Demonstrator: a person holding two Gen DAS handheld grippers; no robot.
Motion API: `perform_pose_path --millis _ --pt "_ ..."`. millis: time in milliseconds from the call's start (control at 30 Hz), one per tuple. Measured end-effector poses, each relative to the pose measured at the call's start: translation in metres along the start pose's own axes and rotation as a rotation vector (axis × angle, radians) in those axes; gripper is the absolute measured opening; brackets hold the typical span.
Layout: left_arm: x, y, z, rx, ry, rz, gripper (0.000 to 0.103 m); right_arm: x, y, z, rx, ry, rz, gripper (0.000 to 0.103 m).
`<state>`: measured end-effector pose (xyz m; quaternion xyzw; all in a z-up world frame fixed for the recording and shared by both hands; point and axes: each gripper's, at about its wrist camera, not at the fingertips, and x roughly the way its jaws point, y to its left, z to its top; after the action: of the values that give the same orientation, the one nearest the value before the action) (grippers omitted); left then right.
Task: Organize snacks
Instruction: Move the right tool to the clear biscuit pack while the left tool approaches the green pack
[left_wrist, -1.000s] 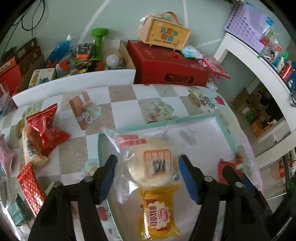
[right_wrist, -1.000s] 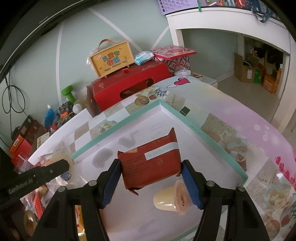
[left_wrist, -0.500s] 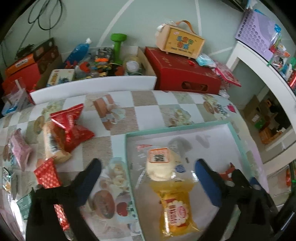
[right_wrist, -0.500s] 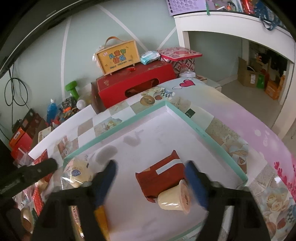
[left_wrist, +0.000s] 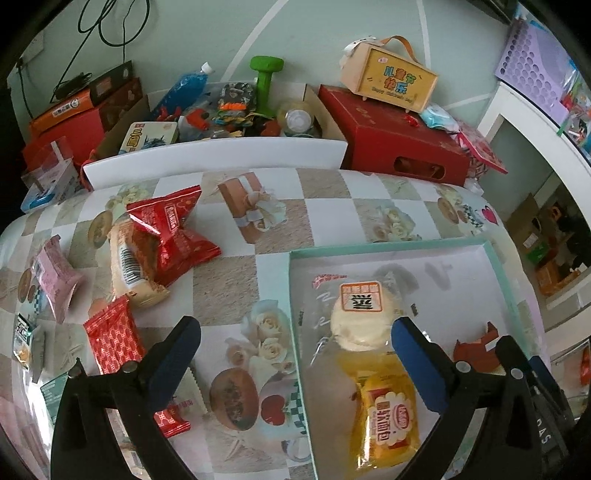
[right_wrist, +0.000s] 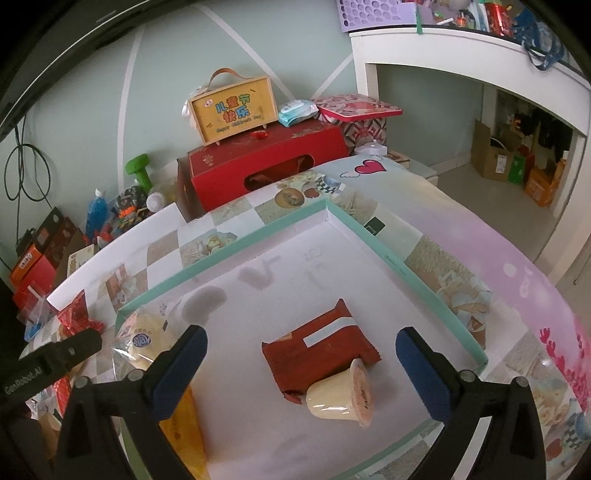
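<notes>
A white tray with a teal rim (left_wrist: 391, 245) (right_wrist: 406, 273) lies on the patterned table. In it are a round bun in a clear wrapper (left_wrist: 360, 317) (right_wrist: 144, 339), a yellow bread pack (left_wrist: 384, 417), a brown-red packet (right_wrist: 317, 347) and a jelly cup (right_wrist: 343, 398) leaning on that packet. My left gripper (left_wrist: 293, 332) is open and straddles the tray's left rim, its right finger beside the bun. My right gripper (right_wrist: 301, 338) hangs above the brown-red packet with its jaws opening and nothing pressed between them. Loose red packets (left_wrist: 170, 232), a cream packet (left_wrist: 129, 266) and a pink one (left_wrist: 55, 273) lie left of the tray.
Behind the table stand a red box (left_wrist: 391, 136) with a yellow carry box (left_wrist: 391, 79) on top, and a cardboard box of clutter with a green dumbbell (left_wrist: 266, 77). A white shelf unit (right_wrist: 461, 48) rises at the right. More small packets (left_wrist: 112, 339) lie near the table's left edge.
Both grippers have opened. The left one let go of the bun and shifted left over the tray's rim. The right one released the brown-red packet, which now lies flat in the tray.
</notes>
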<state>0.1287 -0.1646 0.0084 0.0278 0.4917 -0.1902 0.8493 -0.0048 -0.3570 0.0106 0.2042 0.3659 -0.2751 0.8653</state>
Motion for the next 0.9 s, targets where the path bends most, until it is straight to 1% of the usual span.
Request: perform_pose_path --millis 200,400,500,567,633,667,800,900 --pt "-0.009 0.01 -0.004 -0.012 0.013 -0.001 0.103 -0.004 0.002 0.002 -0.007 -0.01 0.003 0.103" --pt "-0.029 0.035 -0.012 -0.05 0.027 0.014 0.103 -0.013 0.013 0.002 -0.046 -0.001 0.004 0.103" --pt "-0.045 0.05 -0.016 -0.067 0.01 0.022 0.103 -0.019 0.02 0.001 -0.057 0.021 0.005 0.103" --pt "-0.057 0.061 -0.018 -0.075 -0.018 0.043 0.103 -0.022 0.024 -0.001 -0.06 0.058 0.002 0.103" --pt "-0.074 0.077 -0.021 -0.102 -0.061 0.071 0.103 -0.025 0.029 -0.003 -0.073 0.074 -0.002 0.103" --pt "-0.078 0.082 -0.021 -0.111 -0.067 0.075 0.103 -0.028 0.033 -0.004 -0.087 0.076 -0.002 0.103" --pt "-0.093 0.112 -0.029 -0.166 -0.083 0.127 0.103 -0.036 0.049 -0.009 -0.126 0.082 0.016 0.103" --pt "-0.097 0.133 -0.039 -0.204 -0.069 0.159 0.103 -0.039 0.065 -0.014 -0.149 0.097 0.05 0.103"
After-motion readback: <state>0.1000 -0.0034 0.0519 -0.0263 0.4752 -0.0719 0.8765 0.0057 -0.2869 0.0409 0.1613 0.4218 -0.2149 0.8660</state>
